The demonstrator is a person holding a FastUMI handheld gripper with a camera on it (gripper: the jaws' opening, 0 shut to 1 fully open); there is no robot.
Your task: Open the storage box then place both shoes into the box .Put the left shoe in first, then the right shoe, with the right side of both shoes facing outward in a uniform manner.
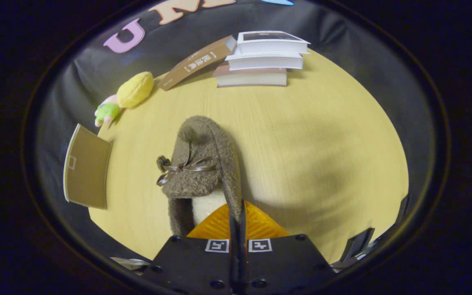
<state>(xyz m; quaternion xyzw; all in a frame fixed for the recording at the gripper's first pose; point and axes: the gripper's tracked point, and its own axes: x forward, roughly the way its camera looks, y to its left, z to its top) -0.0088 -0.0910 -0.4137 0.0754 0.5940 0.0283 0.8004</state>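
Gripper (238,213) fingers are seen pressed together with no visible gap, and the rim of a brown fuzzy fleece slipper with a thin satin ribbon bow (201,164) is pinched between them at the edge of its opening. Both fingers are judged to bear on the fleece wall, so the jaws are recorded as clenched on the shoe. The slipper extends ahead of the fingers, toe pointing away, bow on its upper face, and its cream lining is visible just ahead of the fingertips. Whether the slipper is lifted or is resting on the surface cannot be told with certainty; a soft shadow is cast beside it on the pale yellow wooden tabletop (322,143). A flat brown cardboard panel with a small pale rectangle on it (86,168) is seen beside the slipper, at the table's edge near the dark cloth wall; whether it is a lid or a side of the storage box cannot be told. Beyond the slipper, well apart from it, a stack of three thick paperback books with white page edges (262,61) is lying flat near the far wall, and a brown-covered book (197,61) is leaning tilted against that stack. Near the leaning book, a yellow plush toy with a green and pink part (125,98) is lying at the table's far edge, against the wall.
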